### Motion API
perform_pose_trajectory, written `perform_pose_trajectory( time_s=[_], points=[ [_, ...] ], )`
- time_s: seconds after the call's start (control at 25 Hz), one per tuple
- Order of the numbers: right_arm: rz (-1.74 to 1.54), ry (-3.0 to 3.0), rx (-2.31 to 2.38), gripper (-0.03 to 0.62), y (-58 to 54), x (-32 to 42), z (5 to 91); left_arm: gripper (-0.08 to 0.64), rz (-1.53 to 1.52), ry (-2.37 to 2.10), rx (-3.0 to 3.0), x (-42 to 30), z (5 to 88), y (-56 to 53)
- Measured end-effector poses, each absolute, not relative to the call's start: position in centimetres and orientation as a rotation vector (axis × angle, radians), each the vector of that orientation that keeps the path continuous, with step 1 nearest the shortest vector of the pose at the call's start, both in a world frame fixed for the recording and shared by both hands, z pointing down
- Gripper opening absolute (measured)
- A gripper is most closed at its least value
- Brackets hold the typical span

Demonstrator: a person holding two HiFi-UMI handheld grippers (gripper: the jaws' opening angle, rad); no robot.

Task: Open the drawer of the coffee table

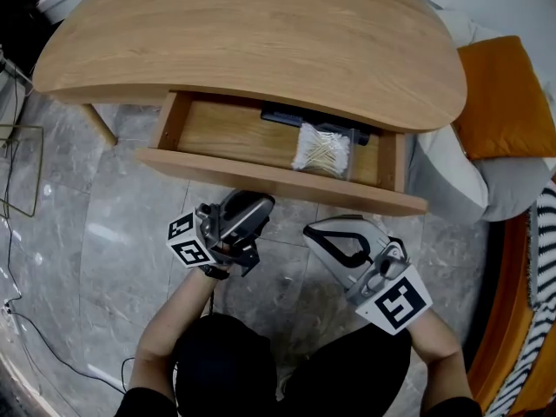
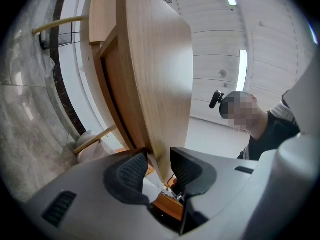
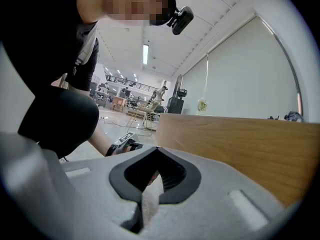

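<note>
The coffee table (image 1: 261, 33) is light wood with a curved top. Its drawer (image 1: 221, 129) stands pulled out towards me and holds a bag of cotton swabs (image 1: 321, 150) and a flat black object (image 1: 287, 115). My left gripper (image 1: 254, 203) sits just under the drawer front (image 1: 278, 181). In the left gripper view the drawer front's edge (image 2: 155, 74) runs between the jaws of the left gripper (image 2: 159, 158), and a gap shows beside the pads, so it is open. The right gripper (image 1: 314, 233) hangs shut and empty to the right, below the drawer. Its tips (image 3: 157, 151) meet.
A white seat (image 1: 447, 168) with an orange cushion (image 1: 504, 98) stands close to the table's right end. A striped cloth (image 1: 539, 268) lies at the right edge. A wire frame (image 1: 22, 168) and cables (image 1: 13, 311) are on the grey stone floor at left. A table leg (image 1: 102, 124) slants out there.
</note>
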State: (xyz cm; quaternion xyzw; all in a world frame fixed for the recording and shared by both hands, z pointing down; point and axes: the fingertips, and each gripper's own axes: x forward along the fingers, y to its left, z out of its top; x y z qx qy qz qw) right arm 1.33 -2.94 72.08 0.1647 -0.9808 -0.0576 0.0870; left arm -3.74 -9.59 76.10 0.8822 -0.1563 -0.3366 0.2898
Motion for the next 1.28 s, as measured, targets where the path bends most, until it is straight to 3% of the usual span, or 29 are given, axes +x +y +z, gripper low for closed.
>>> perform_pose_trajectory(
  time_s=[0.68, 0.92, 1.28],
  points=[
    [-0.122, -2.97, 0.457, 0.003, -3.0, -0.1, 72.1, 0.149, -0.771, -0.553, 2.334, -4.8, 77.7, -9.1],
    [-0.166, -2.977, 0.423, 0.003, -3.3, -0.1, 72.1, 0.036, -0.715, -0.567, 2.322, -5.4, 79.0, -9.5],
    [0.004, -2.947, 0.496, 0.003, -3.6, -1.1, 71.3, 0.006, -0.554, -0.719, 2.292, -5.8, 79.0, -8.2]
  ],
)
